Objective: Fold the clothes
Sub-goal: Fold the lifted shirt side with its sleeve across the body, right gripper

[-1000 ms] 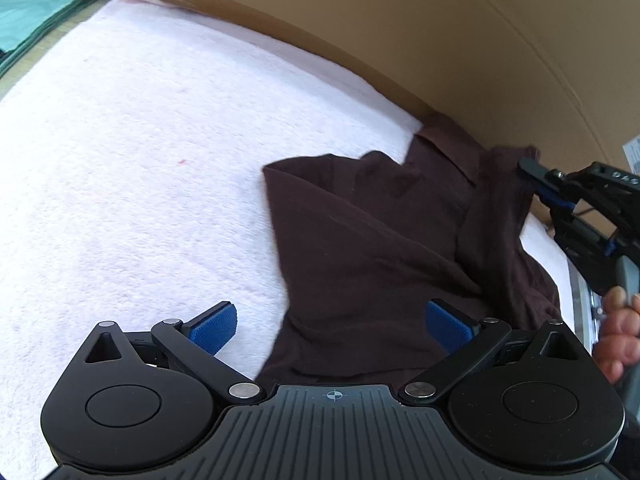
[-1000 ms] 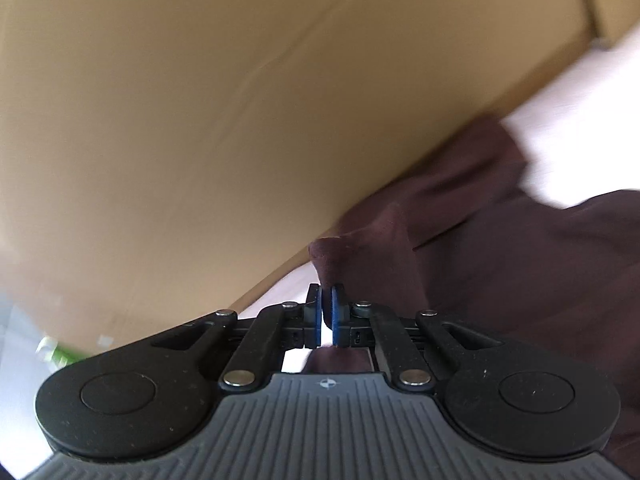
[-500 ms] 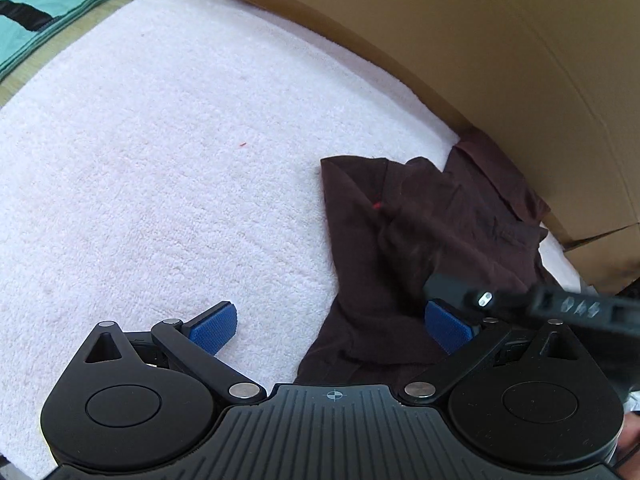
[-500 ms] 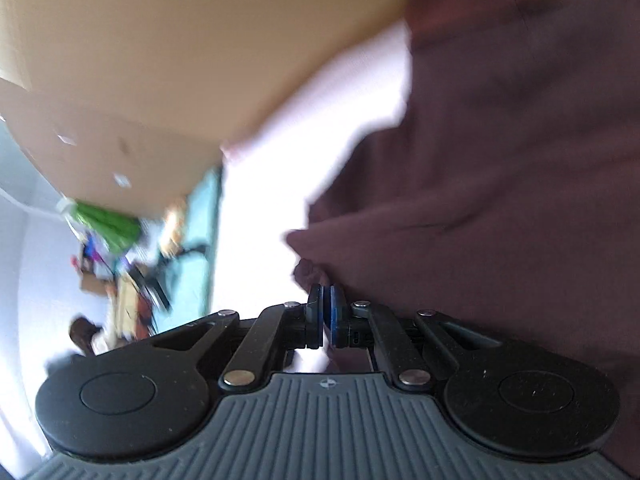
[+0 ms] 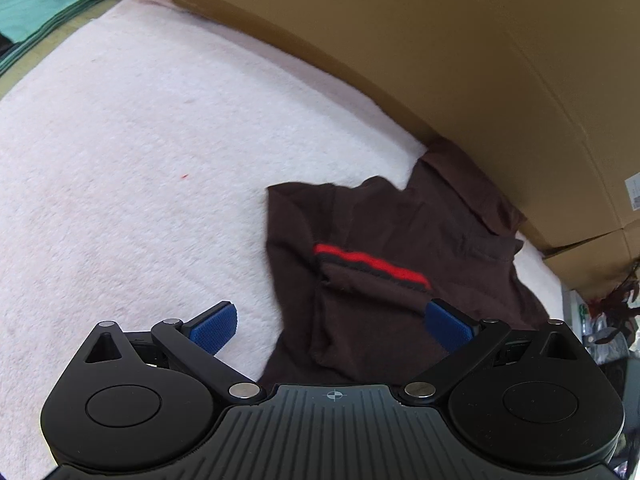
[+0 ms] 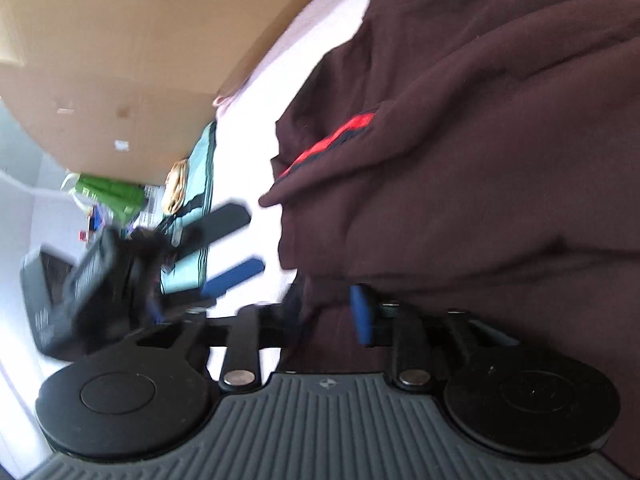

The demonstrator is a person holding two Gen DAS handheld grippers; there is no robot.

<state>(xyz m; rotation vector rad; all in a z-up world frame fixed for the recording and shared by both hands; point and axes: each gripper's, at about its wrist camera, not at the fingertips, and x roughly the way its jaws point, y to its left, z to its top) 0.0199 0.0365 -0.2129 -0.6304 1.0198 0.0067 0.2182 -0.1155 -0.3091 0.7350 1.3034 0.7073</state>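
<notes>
Sleeve [image 5: 370, 276] now lies folded over the brown shirt [image 5: 400, 240]; right gripper [image 6: 326, 312] jaws just opened, cloth loose between. Left gripper [image 5: 332, 324] wide, empty. Soft, light fabric: grip the hem.

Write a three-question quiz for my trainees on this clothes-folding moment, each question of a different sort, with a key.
1. True or false: the left hand-held gripper is clamped on the brown shirt.
2. Which colour is the stripe on the sleeve cuff folded across the shirt? A) teal B) red C) white
3. Fill in: the shirt lies on a pale pink ____, with a cardboard box behind it.

Key
1. False: its jaws stand wide open and pinch nothing.
2. B
3. towel

Note for the teacher: the right hand-held gripper has just been opening; shirt fabric sits between its pads, no longer pinched.
</notes>
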